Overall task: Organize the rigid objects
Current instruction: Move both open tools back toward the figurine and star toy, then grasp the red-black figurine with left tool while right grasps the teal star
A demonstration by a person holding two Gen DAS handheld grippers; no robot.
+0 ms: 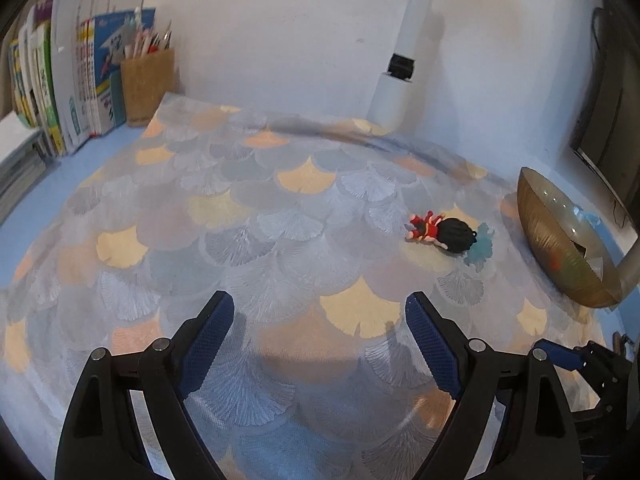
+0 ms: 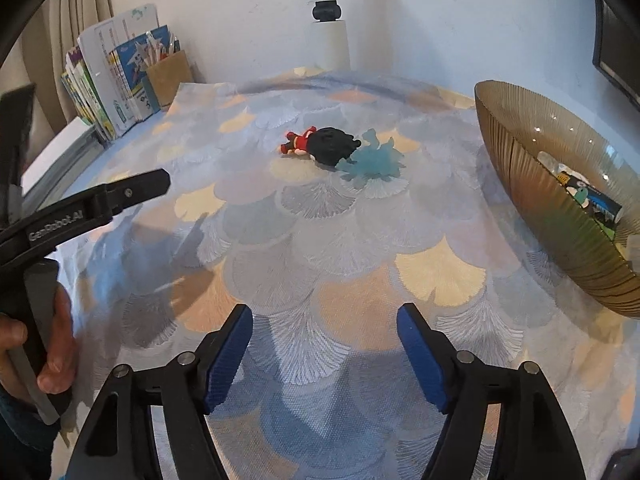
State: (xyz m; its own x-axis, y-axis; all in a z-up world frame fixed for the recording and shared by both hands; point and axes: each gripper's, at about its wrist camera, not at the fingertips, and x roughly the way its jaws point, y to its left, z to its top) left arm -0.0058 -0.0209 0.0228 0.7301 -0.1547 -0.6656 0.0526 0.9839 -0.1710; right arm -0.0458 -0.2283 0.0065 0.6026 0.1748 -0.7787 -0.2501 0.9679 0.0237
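1. Both claws hang wide open and empty over the patterned cloth that covers the surface: the left claw and the right claw each show bare blue pads with nothing between them.
2. By the look of it, the task is partly done: the ribbed amber bowl at the right already holds at least 1 small colourful item, too blurred to name.
3. 1 piece is left out on the cloth: a small figurine with black hair and red clothes, lying on its side on its pale blue splash-shaped base, mid-cloth, left of the bowl and well apart from it.
4. Far left, upright books and a brown pen holder line the wall; a white post rises at the far edge.
5. Nothing lies between the right claw and the figurine; the left claw sits near left in the right wrist view, beside that path.
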